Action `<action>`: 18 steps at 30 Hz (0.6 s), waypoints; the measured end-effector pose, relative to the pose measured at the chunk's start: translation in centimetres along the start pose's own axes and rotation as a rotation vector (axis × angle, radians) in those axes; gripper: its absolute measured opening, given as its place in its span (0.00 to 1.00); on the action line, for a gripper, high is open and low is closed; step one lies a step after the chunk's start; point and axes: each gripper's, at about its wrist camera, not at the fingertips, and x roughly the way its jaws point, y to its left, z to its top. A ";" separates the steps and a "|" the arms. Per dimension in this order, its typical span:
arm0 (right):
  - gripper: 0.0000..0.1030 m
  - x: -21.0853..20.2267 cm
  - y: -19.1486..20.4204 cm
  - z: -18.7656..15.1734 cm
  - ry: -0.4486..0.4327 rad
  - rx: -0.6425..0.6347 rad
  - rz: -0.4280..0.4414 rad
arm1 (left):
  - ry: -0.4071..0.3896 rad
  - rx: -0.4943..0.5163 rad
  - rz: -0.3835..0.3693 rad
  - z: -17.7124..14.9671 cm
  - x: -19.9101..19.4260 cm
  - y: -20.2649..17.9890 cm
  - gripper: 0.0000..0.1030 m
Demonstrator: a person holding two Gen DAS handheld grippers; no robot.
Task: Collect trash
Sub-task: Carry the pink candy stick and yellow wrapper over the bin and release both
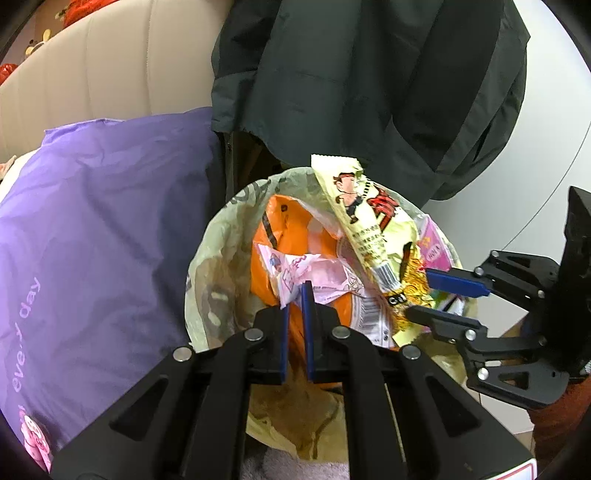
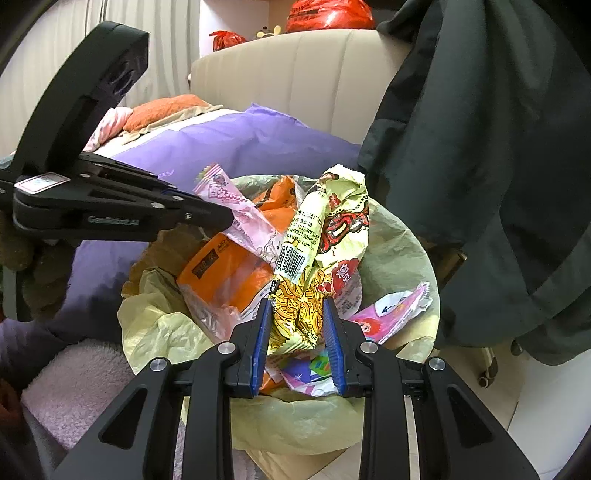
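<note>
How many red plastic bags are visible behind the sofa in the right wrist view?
2: a large red bag on top behind the sofa back, and a smaller red bag to its left. Others may be hidden.

Bin (image 2: 402,236) bottom hidden under wrappers; its near rim is behind the gripper bodies in both views. Orange packet (image 2: 225,277) mostly buried under the pink wrapper (image 2: 240,210) and yellow noodle wrapper (image 2: 325,236). Small print on the yellow one too small to read. Purple bag (image 1: 103,206): text cut off by the left-wrist frame edge, only "day" reads clearly. Dark jacket (image 1: 369,81) runs off the top in both views, hides what it hangs on.
</note>
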 end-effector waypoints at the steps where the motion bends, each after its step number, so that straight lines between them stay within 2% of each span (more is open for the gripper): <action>1: 0.27 -0.1 0.0 0.0 0.001 0.002 -0.001 | 0.002 0.000 -0.008 -0.1 -0.1 -0.1 0.06; 8: 0.28 -0.7 -0.5 0.1 -0.006 0.028 -0.018 | -0.015 -0.020 -0.072 -0.4 -1.1 -0.7 0.07; 10: 0.30 -0.9 -0.5 0.0 -0.008 0.033 -0.027 | -0.021 -0.037 -0.093 -0.3 -1.4 -0.5 0.20; 12: 0.40 -1.1 -0.5 -0.1 -0.016 0.041 -0.025 | -0.033 -0.049 -0.102 -0.4 -1.9 -0.4 0.30; 13: 0.42 -1.3 -0.6 -0.2 -0.019 0.045 -0.021 | -0.046 -0.054 -0.102 -0.5 -2.3 -0.3 0.35; 18: 0.44 -1.8 -0.5 -0.3 -0.032 0.055 -0.046 | -0.105 -0.116 -0.087 -1.2 -5.1 0.9 0.43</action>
